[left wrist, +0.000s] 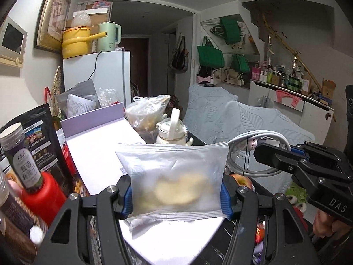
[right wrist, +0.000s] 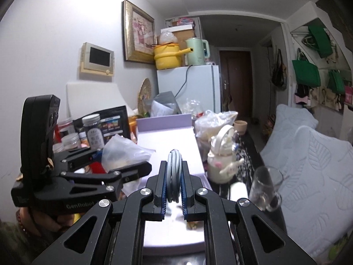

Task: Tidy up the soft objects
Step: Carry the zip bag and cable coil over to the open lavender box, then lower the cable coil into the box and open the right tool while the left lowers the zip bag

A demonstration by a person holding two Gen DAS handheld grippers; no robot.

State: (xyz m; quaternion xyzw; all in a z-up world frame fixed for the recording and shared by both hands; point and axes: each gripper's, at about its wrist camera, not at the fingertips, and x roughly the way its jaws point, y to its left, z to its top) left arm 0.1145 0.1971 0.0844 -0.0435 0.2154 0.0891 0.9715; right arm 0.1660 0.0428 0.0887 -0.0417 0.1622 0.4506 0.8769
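Left gripper [left wrist: 176, 195] is clamped on a clear snack pouch [left wrist: 176, 176], pads on its two side edges, so the pouch sits flat-on, long axis straight across between the fingers. Right gripper [right wrist: 174, 190] is squeezed nearly closed on a coiled white cable [right wrist: 174, 174], loop standing upright, edge-on, poking up past the fingertips.

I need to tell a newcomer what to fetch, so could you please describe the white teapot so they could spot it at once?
Find the open lilac box on the dark table. Just off its right edge, before the knotted plastic bag, stands the white teapot. Unlike the clear glass nearby, it is opaque, with an arched handle and short spout.
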